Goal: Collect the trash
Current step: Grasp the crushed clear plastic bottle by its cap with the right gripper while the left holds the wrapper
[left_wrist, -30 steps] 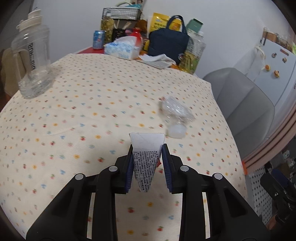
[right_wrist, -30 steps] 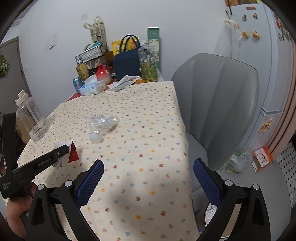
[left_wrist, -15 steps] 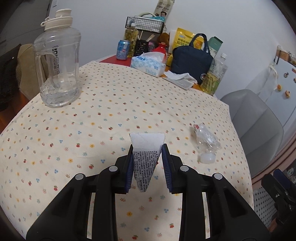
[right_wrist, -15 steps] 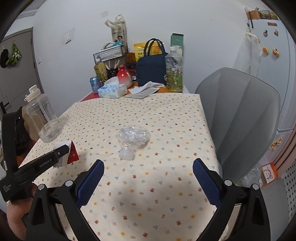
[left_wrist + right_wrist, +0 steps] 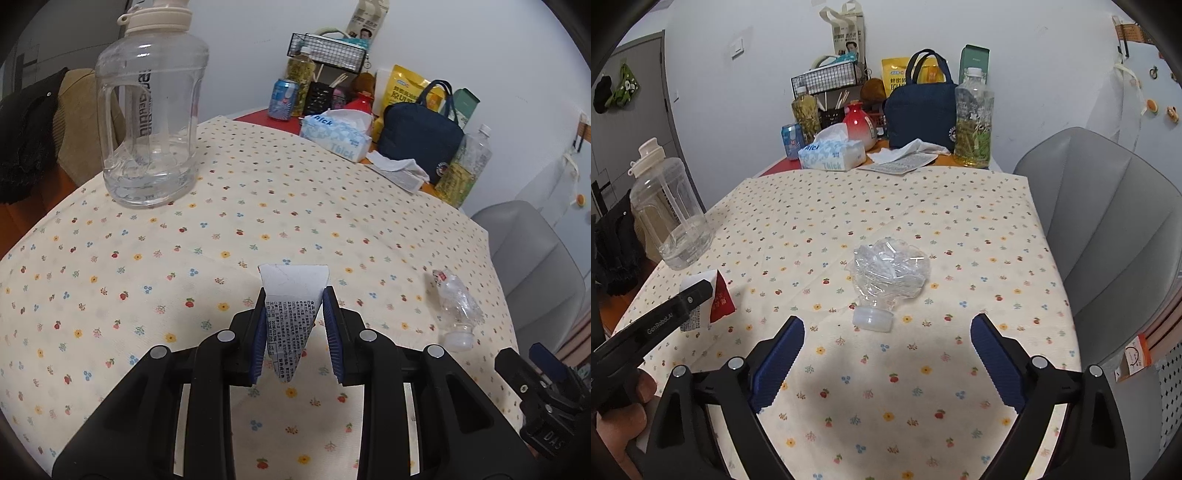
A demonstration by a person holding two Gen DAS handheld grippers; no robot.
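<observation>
A torn triangular wrapper [image 5: 293,325] is clamped between the blue pads of the left gripper [image 5: 295,325], held above the near part of the flowered tablecloth [image 5: 258,206]; in the right wrist view the same wrapper [image 5: 714,301] is seen near the left edge of the table, its red face turned outward. The right gripper [image 5: 886,354] is spread wide and holds nothing, with a crushed clear plastic bottle [image 5: 886,275] lying on its side just ahead of it, cap toward the near edge. The task is judged partly done: one piece of trash has been picked up, the bottle [image 5: 458,310] is not yet taken, and no bin is shown, so disposal remains. Open cloth surrounds the bottle on all sides, so room for a closing grip appears ample. The large water jug [image 5: 151,107] stands at the left edge, well apart, and the clutter is confined to the far edge. A grey chair [image 5: 1108,221] stands just beside the right edge.
</observation>
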